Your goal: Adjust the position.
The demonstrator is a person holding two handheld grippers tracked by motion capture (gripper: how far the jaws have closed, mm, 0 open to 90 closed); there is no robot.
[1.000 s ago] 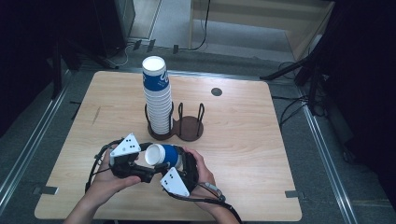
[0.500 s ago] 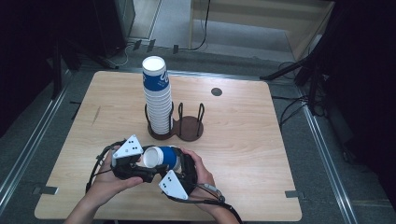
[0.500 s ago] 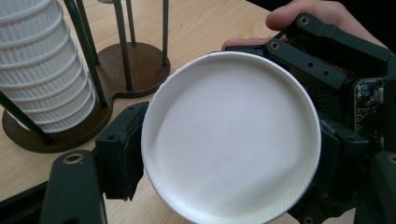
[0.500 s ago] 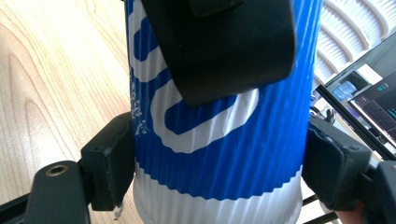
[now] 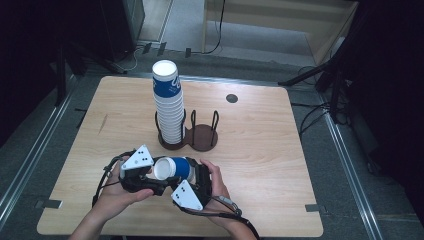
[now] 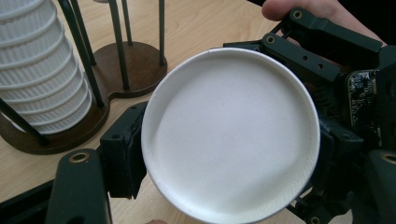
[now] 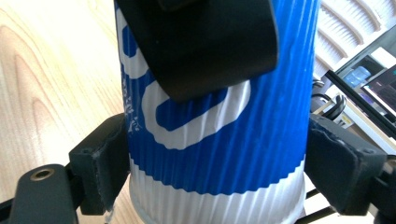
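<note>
On the counter [image 5: 260,145] a tall cup stack [image 5: 169,107] fills one side of a brown holder [image 5: 200,137]. Near the front edge, a blue cup [image 5: 172,168] lies sideways off the wood, clamped by both the right claw [image 5: 192,175] and the left claw [image 5: 145,175].

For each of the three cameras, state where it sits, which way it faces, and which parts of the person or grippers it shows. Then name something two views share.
High view: above the person's side, looking forward and down on the table; both hands and grippers show.
Left gripper view: rides the left gripper, facing the blue paper cup end-on.
Right gripper view: rides the right gripper, facing the cup's ribbed side.
Shared: the high and left gripper views show the cup stack in the brown holder.
</note>
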